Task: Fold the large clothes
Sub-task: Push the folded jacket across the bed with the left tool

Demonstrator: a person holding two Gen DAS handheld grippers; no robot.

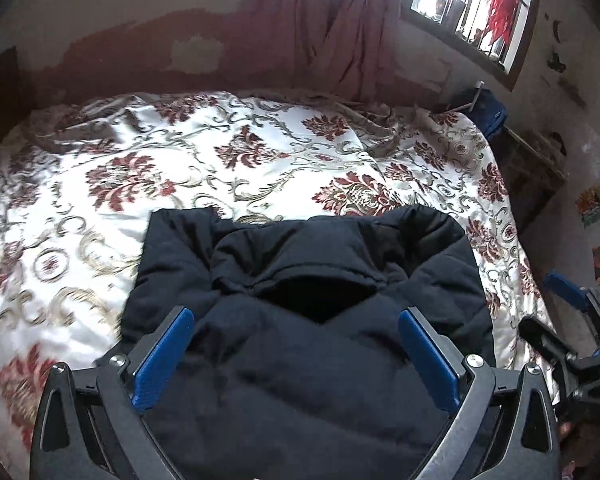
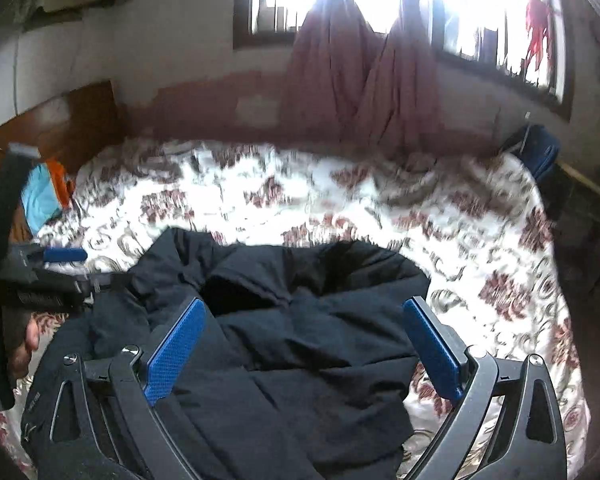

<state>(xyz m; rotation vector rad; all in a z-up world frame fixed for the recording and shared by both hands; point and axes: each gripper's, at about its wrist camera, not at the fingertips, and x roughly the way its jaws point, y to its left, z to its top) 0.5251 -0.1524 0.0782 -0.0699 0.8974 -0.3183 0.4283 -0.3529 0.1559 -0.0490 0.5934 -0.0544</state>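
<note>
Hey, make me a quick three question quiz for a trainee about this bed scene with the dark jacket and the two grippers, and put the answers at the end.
1. True or false: the left gripper is clamped on the dark jacket.
2. What does the jacket lie on? A) a bare wooden floor B) a floral bedspread C) a chair
3. Fill in: behind the bed, a pink ______ hangs at the window.

Key
1. False: its blue pads stand wide apart above the jacket, gripping nothing; the right gripper is open too.
2. B
3. curtain
</note>
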